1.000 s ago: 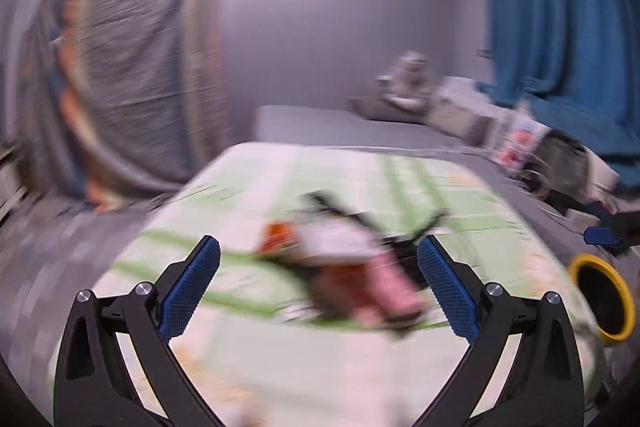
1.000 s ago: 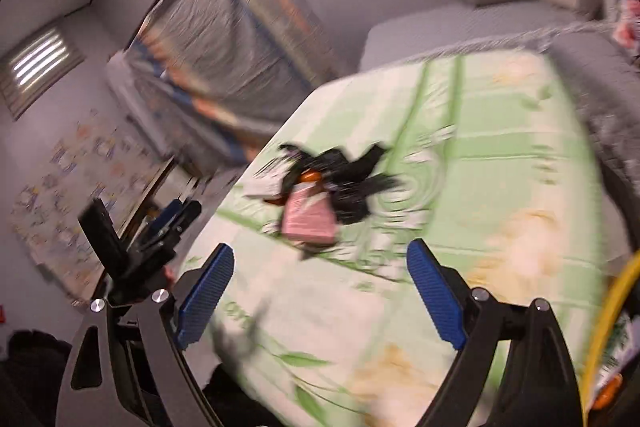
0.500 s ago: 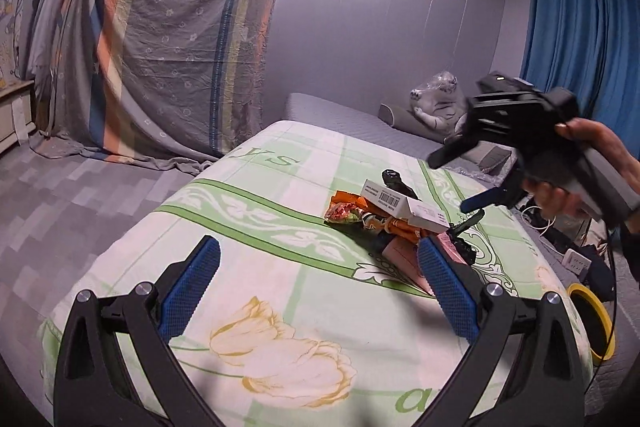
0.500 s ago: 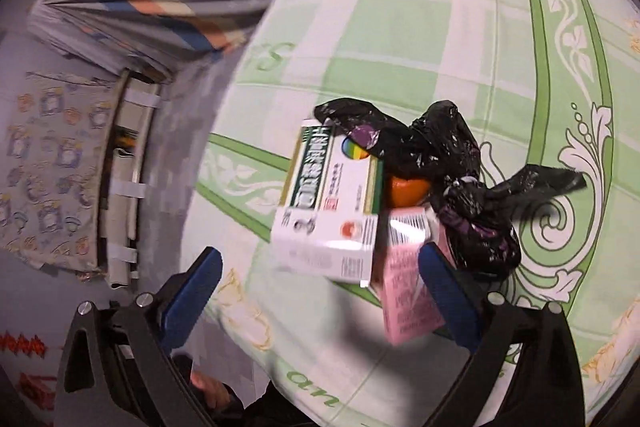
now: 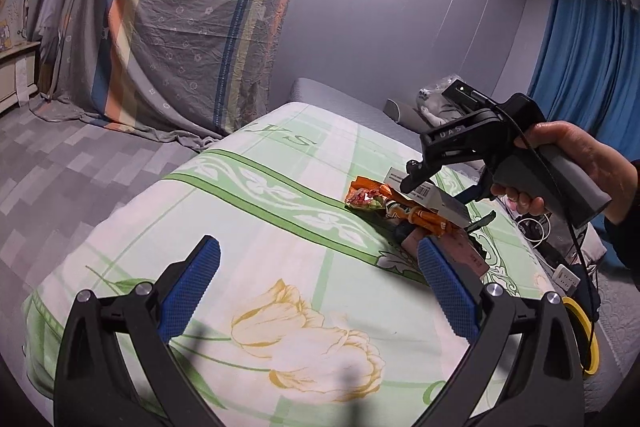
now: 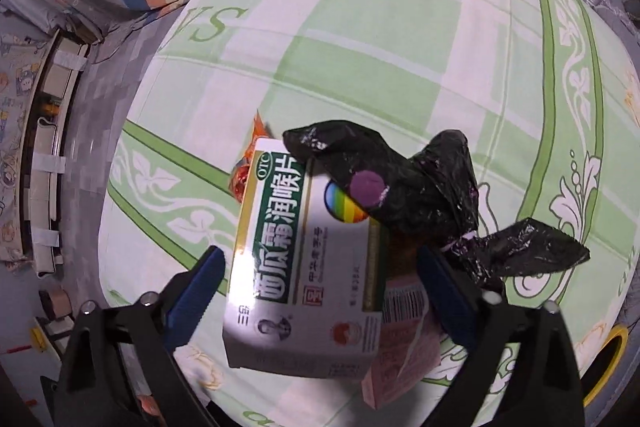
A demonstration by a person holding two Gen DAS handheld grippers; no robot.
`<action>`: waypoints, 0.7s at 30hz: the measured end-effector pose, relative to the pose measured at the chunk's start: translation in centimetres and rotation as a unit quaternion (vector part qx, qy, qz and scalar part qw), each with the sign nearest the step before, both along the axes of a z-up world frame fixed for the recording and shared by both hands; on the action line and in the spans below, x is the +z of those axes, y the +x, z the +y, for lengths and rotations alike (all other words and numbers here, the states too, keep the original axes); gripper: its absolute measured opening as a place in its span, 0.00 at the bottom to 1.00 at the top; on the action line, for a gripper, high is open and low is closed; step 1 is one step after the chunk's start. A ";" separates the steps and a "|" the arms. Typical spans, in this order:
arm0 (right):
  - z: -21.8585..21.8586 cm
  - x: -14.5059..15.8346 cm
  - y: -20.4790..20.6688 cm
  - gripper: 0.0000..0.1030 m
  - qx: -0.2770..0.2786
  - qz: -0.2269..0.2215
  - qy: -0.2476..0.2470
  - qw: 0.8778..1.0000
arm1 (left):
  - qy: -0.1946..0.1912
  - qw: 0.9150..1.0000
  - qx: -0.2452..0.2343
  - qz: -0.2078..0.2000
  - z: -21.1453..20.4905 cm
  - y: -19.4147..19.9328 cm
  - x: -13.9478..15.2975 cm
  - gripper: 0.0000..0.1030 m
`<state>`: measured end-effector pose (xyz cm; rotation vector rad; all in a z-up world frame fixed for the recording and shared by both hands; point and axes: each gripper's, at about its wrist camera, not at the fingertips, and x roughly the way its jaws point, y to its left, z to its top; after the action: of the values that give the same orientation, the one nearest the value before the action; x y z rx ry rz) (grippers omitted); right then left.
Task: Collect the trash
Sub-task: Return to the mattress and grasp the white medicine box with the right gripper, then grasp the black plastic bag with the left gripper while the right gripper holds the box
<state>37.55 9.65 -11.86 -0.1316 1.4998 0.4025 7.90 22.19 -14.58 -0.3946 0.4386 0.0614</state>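
The right gripper point(image 6: 318, 291) is being closed around the medicine box point(image 6: 308, 267) on the bed point(image 6: 400, 27), while the left gripper's point(image 5: 318, 291) fingers are held wide open, empty.

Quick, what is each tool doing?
Left tool: open, holding nothing.
Right tool: closing around the white box, pads not touching it yet.

Glossy cardboard box point(image 6: 308, 267); crinkly plastic bag point(image 6: 420, 187)
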 end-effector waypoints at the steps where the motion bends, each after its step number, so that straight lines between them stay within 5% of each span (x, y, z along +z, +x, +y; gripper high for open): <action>1: 0.1 0.0 -0.1 0.62 0.009 -0.001 -0.002 1.000 | 0.001 1.000 0.000 0.001 0.0 0.0 0.0 0.92; 4: -0.1 0.7 -0.9 0.62 0.033 -0.009 0.015 0.999 | 0.004 1.000 0.000 0.003 0.0 0.0 0.1 0.92; 9: -2.0 4.2 -3.0 0.62 0.049 -0.017 0.114 0.992 | 0.018 1.000 -0.008 0.007 -0.7 0.2 0.3 0.92; 16: -10.8 10.9 -8.1 0.62 0.022 -0.077 0.261 0.962 | 0.039 0.998 -0.050 0.017 -3.1 1.2 1.0 0.92; 21: -18.0 11.5 -11.8 0.62 -0.022 -0.108 0.319 0.941 | 0.066 0.991 -0.108 0.034 -6.7 3.0 1.8 0.92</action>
<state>25.75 -8.38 -0.40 0.3606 1.0940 0.7925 10.92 15.51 -12.78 -0.2142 0.5400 -0.1068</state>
